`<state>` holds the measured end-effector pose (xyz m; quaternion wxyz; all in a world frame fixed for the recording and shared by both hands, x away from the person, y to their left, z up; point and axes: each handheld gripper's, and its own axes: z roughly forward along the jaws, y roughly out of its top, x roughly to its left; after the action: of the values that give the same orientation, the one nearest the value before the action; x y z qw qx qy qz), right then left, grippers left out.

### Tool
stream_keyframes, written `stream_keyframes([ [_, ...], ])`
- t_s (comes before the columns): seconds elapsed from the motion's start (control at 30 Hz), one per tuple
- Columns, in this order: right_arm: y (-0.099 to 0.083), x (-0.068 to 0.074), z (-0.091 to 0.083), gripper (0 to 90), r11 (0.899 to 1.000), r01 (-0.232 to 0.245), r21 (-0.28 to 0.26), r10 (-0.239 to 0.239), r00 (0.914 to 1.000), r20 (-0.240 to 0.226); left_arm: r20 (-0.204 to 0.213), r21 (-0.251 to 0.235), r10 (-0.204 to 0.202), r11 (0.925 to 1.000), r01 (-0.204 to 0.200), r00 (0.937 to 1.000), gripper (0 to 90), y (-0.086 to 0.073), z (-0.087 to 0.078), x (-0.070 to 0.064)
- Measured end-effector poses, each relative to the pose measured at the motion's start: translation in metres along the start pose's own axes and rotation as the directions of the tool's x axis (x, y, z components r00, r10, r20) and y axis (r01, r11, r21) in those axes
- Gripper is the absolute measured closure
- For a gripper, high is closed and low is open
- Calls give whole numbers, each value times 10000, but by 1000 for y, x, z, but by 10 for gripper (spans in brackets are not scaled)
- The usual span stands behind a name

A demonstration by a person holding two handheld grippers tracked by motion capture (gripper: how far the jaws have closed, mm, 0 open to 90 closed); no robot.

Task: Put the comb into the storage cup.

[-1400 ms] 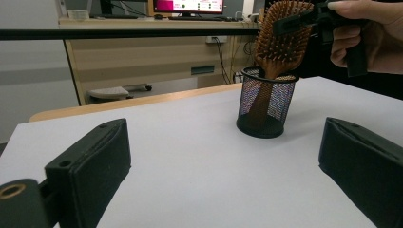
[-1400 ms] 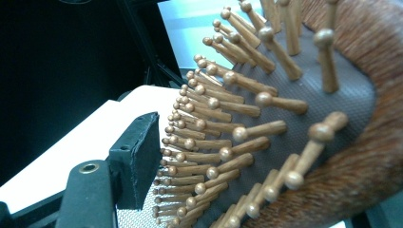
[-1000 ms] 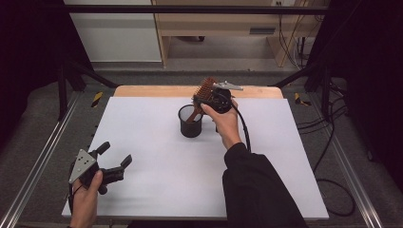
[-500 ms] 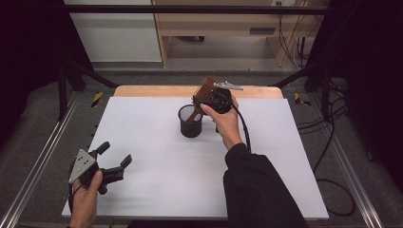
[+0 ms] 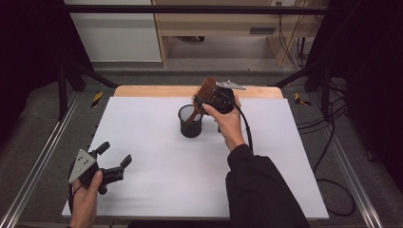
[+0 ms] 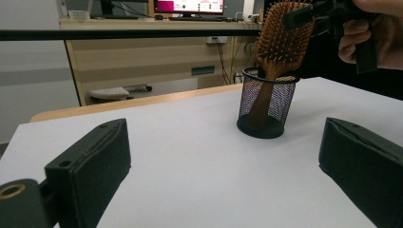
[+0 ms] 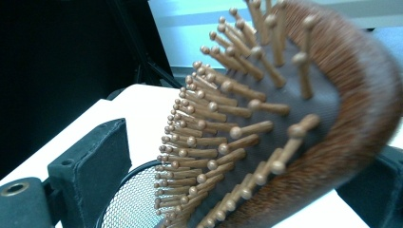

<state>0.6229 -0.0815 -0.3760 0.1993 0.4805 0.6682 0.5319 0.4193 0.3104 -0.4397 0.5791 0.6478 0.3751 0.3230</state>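
Observation:
A wooden paddle hairbrush (image 5: 205, 90) stands handle-down in a black mesh cup (image 5: 191, 124) at the back middle of the white table (image 5: 166, 180), leaning to the right. My right gripper (image 5: 203, 98) is at the brush head, open, one jaw on each side of it. In the right gripper view the bristled face (image 7: 285, 118) sits between the wide-set jaws above the cup's rim (image 7: 128, 199). My left gripper (image 5: 115, 153) hovers open and empty at the near left corner. It looks across at the cup (image 6: 266, 107) and brush (image 6: 283, 33).
A wooden strip (image 5: 157, 90) borders the table's far edge. Metal rails (image 5: 43, 161) run along both sides. Cables (image 5: 328, 142) trail on the floor to the right. A desk (image 6: 142, 52) stands beyond the table.

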Motion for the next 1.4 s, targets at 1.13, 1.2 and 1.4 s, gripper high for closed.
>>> stream_keyframes([
  [1.13,21,-8,-74,63,9908,819,-1073,-799,9965,229,-347,-107,-90,9999,87,9994,20,0,-1,0],
  [1.2,22,-11,-80,62,9900,766,-1188,-752,9970,165,-359,-94,-77,9999,73,9993,19,0,-1,1],
  [1.4,25,-16,-87,63,9878,798,-1337,-801,9968,30,-412,-163,-68,9998,62,9991,19,0,-3,2],
])
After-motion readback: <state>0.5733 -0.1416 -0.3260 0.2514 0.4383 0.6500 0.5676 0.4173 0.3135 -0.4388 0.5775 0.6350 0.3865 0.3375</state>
